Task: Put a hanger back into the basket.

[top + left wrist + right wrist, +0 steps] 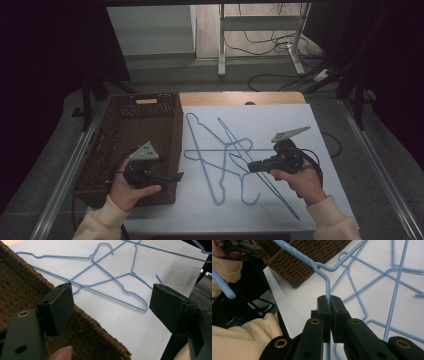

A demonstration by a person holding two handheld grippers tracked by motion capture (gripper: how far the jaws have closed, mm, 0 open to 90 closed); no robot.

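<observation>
Thin blue wire hangers [220,150] lie crossed over one another on a white table top [280,125]. My right gripper [250,167] is at their right side, shut on one hanger's wire near its hook. In the right gripper view the jaws [329,300] pinch that wire [327,287], which rises and bends away to the upper left. My left gripper [177,176] hovers over the right wall of a brown wicker basket [175,130]. It is open and holds nothing. In the left gripper view [112,290] the hangers [110,277] lie beyond the basket rim [82,312].
The basket's [297,262] inside looks bare where it shows. Beyond the table's wooden far edge [240,97] stand a metal frame leg [221,45] and loose floor cables [270,45]. Metal rails [65,170] run along both sides of the table.
</observation>
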